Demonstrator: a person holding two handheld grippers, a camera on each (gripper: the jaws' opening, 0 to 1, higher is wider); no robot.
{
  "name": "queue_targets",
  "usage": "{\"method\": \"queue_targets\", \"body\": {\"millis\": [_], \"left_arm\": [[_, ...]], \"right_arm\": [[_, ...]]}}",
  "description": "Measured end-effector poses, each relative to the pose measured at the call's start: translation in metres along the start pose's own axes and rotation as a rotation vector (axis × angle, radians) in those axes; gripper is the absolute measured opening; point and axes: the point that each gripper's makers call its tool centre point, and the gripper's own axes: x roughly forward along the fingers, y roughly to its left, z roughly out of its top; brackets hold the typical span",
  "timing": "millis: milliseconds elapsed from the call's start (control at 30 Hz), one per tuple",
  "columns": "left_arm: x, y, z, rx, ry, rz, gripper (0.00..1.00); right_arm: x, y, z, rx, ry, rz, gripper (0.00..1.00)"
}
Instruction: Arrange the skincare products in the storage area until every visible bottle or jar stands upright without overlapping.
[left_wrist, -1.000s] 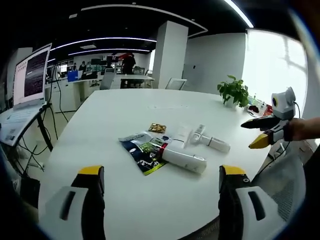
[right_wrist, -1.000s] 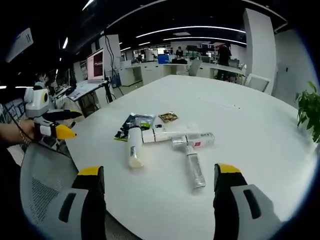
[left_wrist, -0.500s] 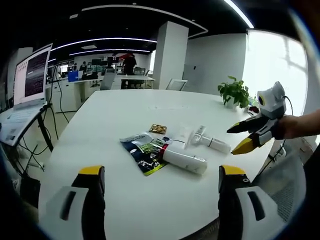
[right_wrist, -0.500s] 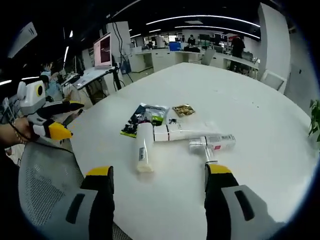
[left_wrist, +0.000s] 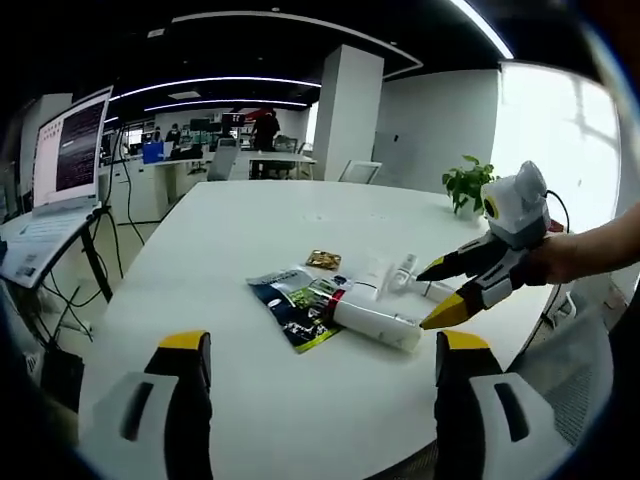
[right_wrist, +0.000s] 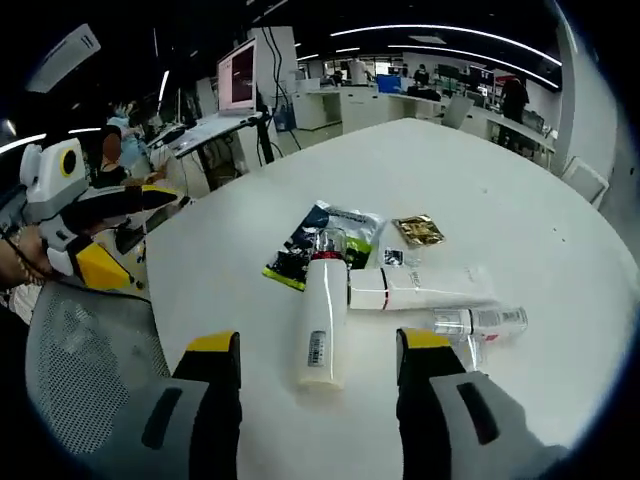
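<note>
Several skincare items lie flat in a cluster on the white table (left_wrist: 200, 260). A white bottle (left_wrist: 375, 322) (right_wrist: 320, 325) rests with its cap on dark sachets (left_wrist: 295, 303) (right_wrist: 325, 240). Beside it lie a white tube (right_wrist: 420, 288) (left_wrist: 375, 268), a clear bottle (right_wrist: 480, 322) (left_wrist: 425, 288) and a gold sachet (left_wrist: 323, 259) (right_wrist: 415, 230). My right gripper (right_wrist: 320, 342) (left_wrist: 435, 295) is open, its jaws on either side of the white bottle's base end, without gripping it. My left gripper (left_wrist: 322, 345) (right_wrist: 140, 235) stands open at the table's near edge, holding nothing.
A grey mesh chair (right_wrist: 90, 380) (left_wrist: 565, 365) stands at the table edge near me. A laptop (left_wrist: 60, 165) on a stand is off the table to one side, and a potted plant (left_wrist: 468, 185) sits at the far corner. Desks and people fill the office behind.
My right gripper has moved in from the table's edge to the white bottle, which now lies between its open jaws. The left gripper and the items have stayed put.
</note>
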Motion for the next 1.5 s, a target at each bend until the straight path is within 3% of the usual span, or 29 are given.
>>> {"method": "queue_targets", "body": {"millis": [500,733,933,1200,1267,1500], "left_arm": [[0.0,0.003,0.0,-0.012,0.0,0.013,0.85],[0.0,0.003,0.0,-0.017,0.002,0.022,0.85],[0.0,0.004,0.0,-0.022,0.006,0.026,0.84],[0.0,0.004,-0.002,-0.023,0.014,0.027,0.84],[0.0,0.005,-0.002,-0.023,0.016,0.028,0.84],[0.0,0.005,-0.003,-0.025,0.017,0.027,0.84]], "right_arm": [[0.047,0.016,0.017,-0.06,0.019,0.035,0.5],[0.063,0.011,0.02,-0.063,0.045,0.026,0.47],[0.076,0.001,0.024,-0.097,0.086,-0.021,0.37],[0.087,-0.009,0.025,-0.148,0.187,-0.083,0.28],[0.086,-0.007,0.016,-0.149,0.257,-0.069,0.29],[0.096,-0.007,0.011,-0.164,0.327,-0.048,0.32]]}}
